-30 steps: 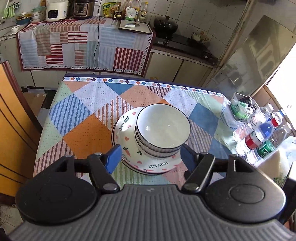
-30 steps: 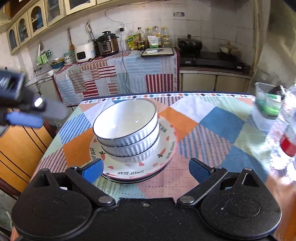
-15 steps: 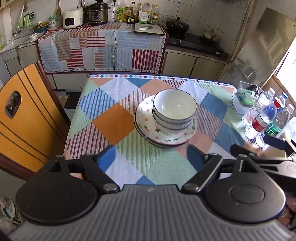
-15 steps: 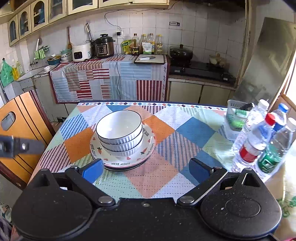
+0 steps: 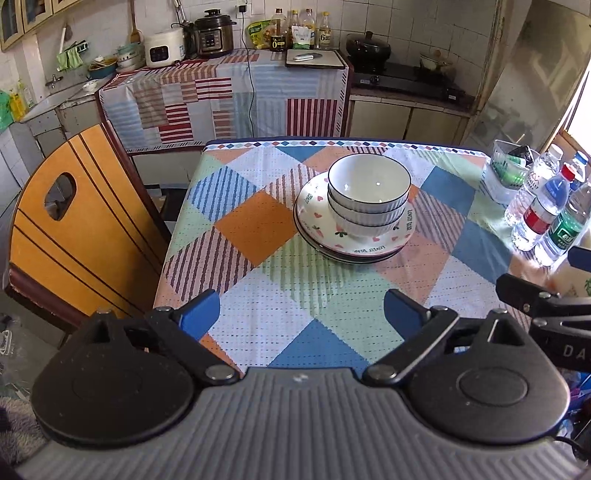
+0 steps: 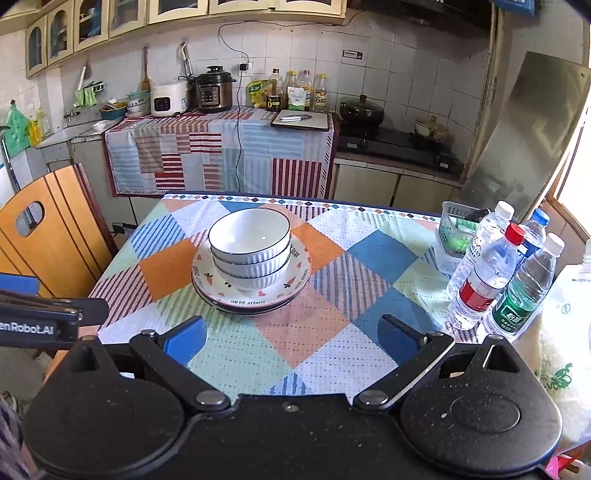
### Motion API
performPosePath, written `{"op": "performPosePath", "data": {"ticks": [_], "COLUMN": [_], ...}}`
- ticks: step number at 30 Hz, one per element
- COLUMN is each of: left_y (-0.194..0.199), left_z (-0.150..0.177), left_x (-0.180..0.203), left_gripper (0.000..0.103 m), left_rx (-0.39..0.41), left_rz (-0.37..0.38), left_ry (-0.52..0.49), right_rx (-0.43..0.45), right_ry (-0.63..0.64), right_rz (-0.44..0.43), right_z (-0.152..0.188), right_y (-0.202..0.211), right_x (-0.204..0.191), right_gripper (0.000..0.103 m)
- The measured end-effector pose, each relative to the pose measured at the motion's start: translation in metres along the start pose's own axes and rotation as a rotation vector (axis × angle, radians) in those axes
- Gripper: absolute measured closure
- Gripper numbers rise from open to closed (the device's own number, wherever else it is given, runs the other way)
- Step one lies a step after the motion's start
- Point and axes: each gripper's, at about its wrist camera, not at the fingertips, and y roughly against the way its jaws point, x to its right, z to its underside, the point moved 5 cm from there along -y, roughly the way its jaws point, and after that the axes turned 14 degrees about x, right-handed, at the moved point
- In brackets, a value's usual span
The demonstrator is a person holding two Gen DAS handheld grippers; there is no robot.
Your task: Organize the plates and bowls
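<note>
Patchwork cloth in blue, orange, green and striped squares covers the counter (image 5: 258,314), with a tiled kitchen wall, a rice cooker (image 6: 168,98) and a pressure cooker (image 6: 214,92) behind it. Ahead of both tongs, well apart from them, sits the stack of bowls (image 5: 369,194) on the stack of plates (image 5: 354,240). Three white ribbed bowls nest rims up, their openings facing the ceiling; being round, they show no long axis. The top plate carries hearts, carrots and lettering.

Left tongs (image 5: 301,314) hang spread wide over the near counter edge, nothing between the blue pads (image 5: 197,314). Right tongs (image 6: 291,338) are likewise spread wide and bare, the plates ahead and slightly to their left.

From the left wrist, the right tongs' black linkage shows at the far right, and an orange wooden chair (image 5: 74,229) fills the left. From the right wrist, the wall cupboards (image 6: 92,22) appear, and the water bottles (image 6: 491,273) and a clear plastic basket (image 6: 456,232) stand clearly to the right of those tongs.
</note>
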Motion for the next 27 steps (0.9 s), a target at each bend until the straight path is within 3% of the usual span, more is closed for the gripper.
{"op": "performPosePath", "data": {"ticks": [14,27], "left_y": [0.013,0.019], "left_z": [0.011,0.013], "left_x": [0.002,0.0], "left_gripper": [0.006,0.007], "left_rx": [0.064,0.103], "left_rz": [-0.068,-0.101], "left_ry": [-0.024,-0.005], "right_rx": [0.022,0.055], "right_ry": [-0.011,-0.014], "right_rz": [0.013,0.008], "right_z": [0.02,0.017], "right_y": [0.003,0.015], "right_x": [-0.002,-0.003], "right_gripper": [0.003,0.002]}}
